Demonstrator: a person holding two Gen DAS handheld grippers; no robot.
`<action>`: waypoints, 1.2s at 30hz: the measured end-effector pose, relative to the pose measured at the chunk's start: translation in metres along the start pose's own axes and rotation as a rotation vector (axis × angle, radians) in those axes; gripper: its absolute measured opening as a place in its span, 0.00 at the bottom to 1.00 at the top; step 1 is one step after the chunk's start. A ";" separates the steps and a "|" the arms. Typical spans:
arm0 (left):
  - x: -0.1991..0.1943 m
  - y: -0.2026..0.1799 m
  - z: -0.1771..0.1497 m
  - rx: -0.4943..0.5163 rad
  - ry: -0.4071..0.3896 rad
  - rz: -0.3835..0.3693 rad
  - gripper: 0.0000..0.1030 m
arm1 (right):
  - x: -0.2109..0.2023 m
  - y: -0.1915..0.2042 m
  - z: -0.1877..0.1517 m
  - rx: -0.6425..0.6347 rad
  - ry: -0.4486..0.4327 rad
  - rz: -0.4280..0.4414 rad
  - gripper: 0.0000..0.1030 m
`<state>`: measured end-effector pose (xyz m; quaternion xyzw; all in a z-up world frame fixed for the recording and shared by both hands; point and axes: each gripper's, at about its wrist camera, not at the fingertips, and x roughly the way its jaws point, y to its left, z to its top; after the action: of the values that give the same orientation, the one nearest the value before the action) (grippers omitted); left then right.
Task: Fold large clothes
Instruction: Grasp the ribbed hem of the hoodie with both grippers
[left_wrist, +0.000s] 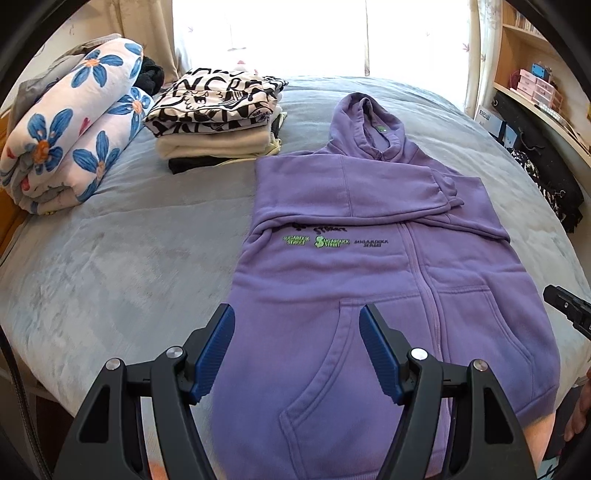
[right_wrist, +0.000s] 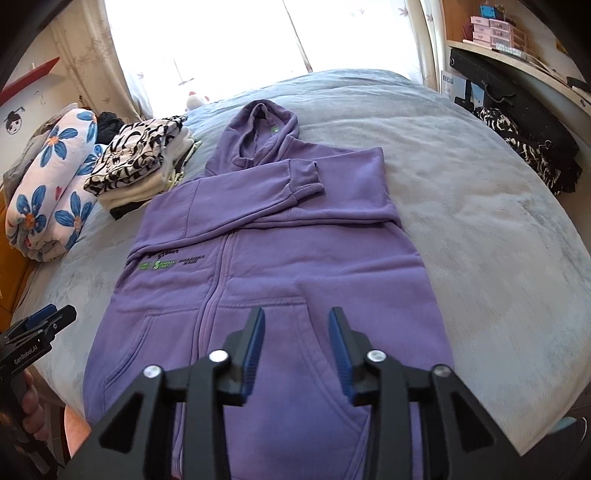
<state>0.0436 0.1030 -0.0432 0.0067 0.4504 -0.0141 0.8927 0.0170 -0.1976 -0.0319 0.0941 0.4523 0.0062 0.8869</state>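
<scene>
A purple zip hoodie (left_wrist: 369, 280) lies front up on the grey bed, hood toward the window, both sleeves folded across its chest. It also shows in the right wrist view (right_wrist: 280, 266). My left gripper (left_wrist: 297, 325) is open and empty, above the hoodie's lower left pocket area near the hem. My right gripper (right_wrist: 297, 328) is open and empty, above the lower right pocket. The right gripper's tip shows at the left wrist view's right edge (left_wrist: 569, 306); the left gripper shows at the right wrist view's left edge (right_wrist: 40, 328).
A stack of folded clothes (left_wrist: 218, 118) and a rolled flower-print blanket (left_wrist: 70, 125) sit at the bed's far left. Shelves and dark items (left_wrist: 535, 122) line the right side. The grey bed cover (left_wrist: 110, 266) spreads around the hoodie.
</scene>
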 end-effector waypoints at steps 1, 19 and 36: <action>-0.003 0.001 -0.003 -0.001 -0.001 0.002 0.66 | -0.002 0.001 -0.003 -0.002 0.001 0.000 0.36; -0.005 0.034 -0.074 0.006 0.102 -0.024 0.67 | -0.034 -0.022 -0.054 -0.013 0.028 -0.020 0.36; 0.026 0.071 -0.118 -0.082 0.234 -0.161 0.67 | -0.026 -0.090 -0.096 0.077 0.086 -0.029 0.37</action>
<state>-0.0334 0.1760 -0.1346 -0.0641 0.5506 -0.0663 0.8297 -0.0823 -0.2729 -0.0820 0.1211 0.4912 -0.0202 0.8623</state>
